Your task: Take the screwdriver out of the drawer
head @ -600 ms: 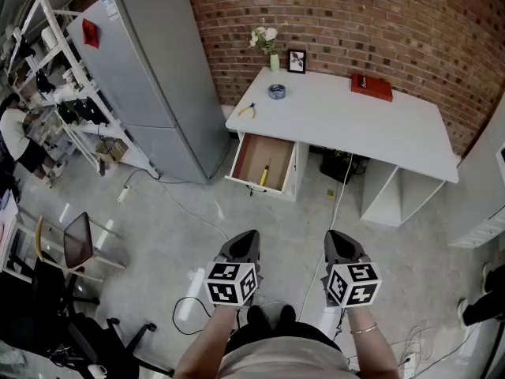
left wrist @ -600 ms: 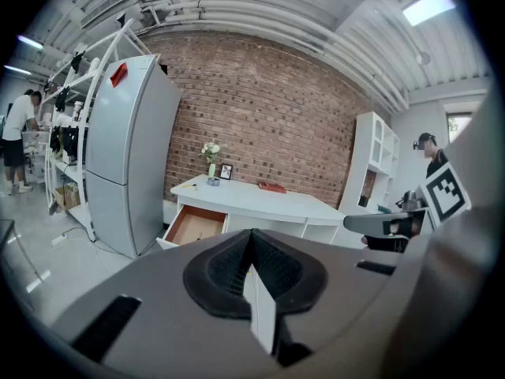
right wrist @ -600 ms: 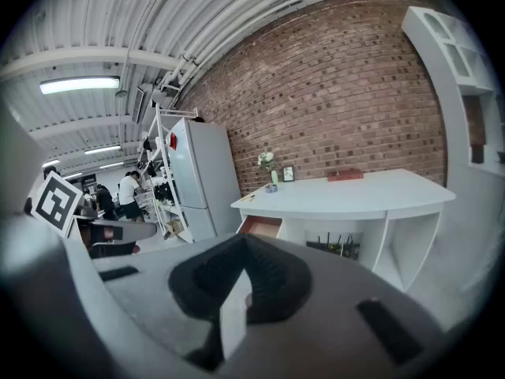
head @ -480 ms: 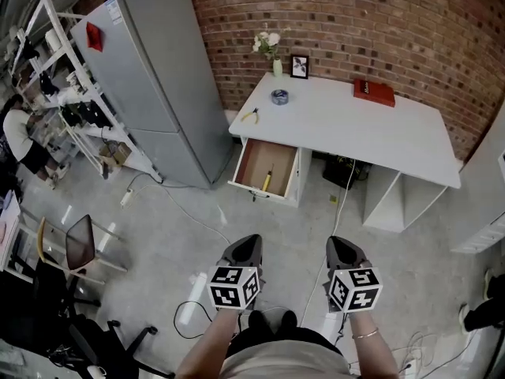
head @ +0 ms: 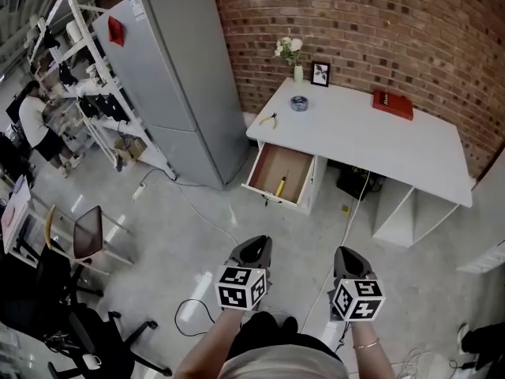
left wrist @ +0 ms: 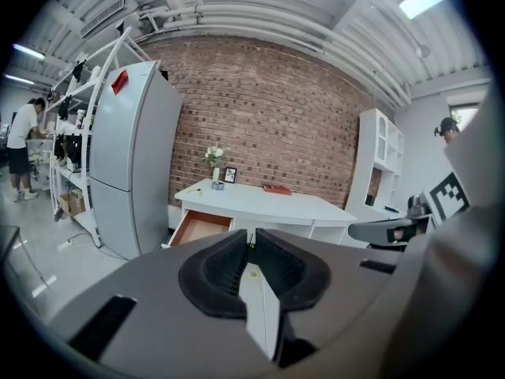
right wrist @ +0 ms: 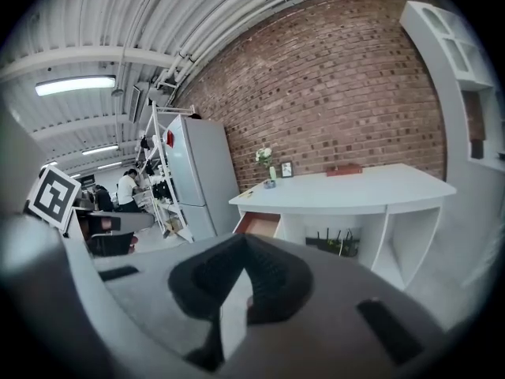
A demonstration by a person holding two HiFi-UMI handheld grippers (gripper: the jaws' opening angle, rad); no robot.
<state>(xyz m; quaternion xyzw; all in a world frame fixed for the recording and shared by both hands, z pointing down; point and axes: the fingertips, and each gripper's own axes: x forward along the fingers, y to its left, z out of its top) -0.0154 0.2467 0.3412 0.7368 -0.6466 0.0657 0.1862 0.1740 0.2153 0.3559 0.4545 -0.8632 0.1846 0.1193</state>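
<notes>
Rough red brick wall (head: 379,22) at the back; tall, smooth grey fridge (head: 189,77) against it. Flat white rectangular worktop (head: 371,144) alongside, with a box-shaped drawer (head: 270,164) open under its near left corner, brown and wood-toned inside. Slim screwdriver (head: 280,185) with a yellow handle lying in that drawer, toward its front edge. Left gripper (head: 254,247) and right gripper (head: 347,255), grey with ribbed black pads, well apart from the drawer, both pinched together on nothing.
</notes>
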